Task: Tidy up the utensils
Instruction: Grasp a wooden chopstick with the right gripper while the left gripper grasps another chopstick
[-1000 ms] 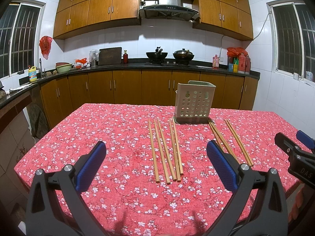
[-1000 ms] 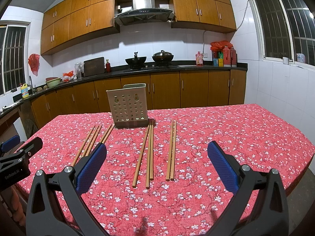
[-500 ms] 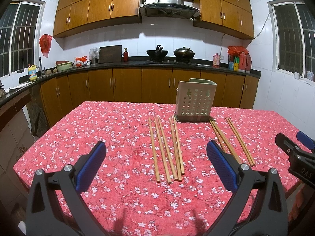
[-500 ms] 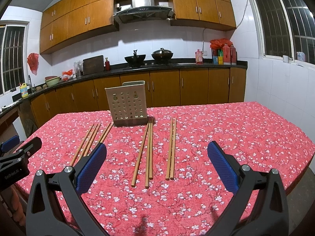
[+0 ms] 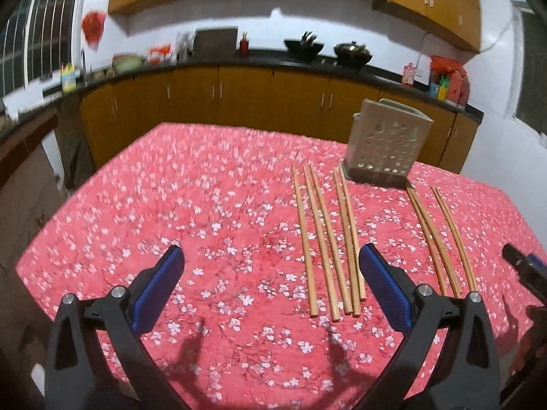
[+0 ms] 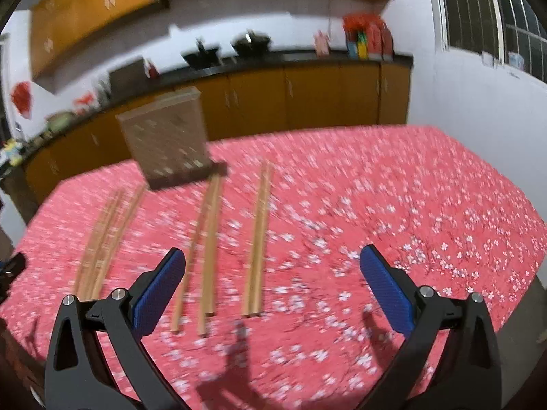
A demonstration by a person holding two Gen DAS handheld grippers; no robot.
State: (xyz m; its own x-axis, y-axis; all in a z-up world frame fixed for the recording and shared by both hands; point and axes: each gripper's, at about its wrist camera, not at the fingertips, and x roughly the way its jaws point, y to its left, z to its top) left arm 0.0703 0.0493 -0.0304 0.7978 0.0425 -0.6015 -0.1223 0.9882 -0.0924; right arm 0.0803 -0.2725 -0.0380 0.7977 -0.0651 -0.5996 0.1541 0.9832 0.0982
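Several wooden chopsticks lie in rows on the red flowered tablecloth. In the left wrist view one bunch lies just inside my right finger and a second bunch further right. My left gripper hovers open above the cloth, holding nothing. A beige perforated utensil holder stands upright behind the chopsticks. In the blurred right wrist view, my right gripper is wide, its jaws closing, with a chopstick pair on the table beneath the gap and untouched. More chopsticks lie left. The holder stands beyond.
Brown kitchen cabinets and a dark counter with woks and bottles run behind the table. The right gripper's tip shows at the right edge of the left wrist view. Bare cloth stretches to the right of the chopsticks.
Both grippers have dropped and tipped down toward the table. The left view swung left, the right view swung right, so the chopsticks sit off-centre now. Both remain empty.
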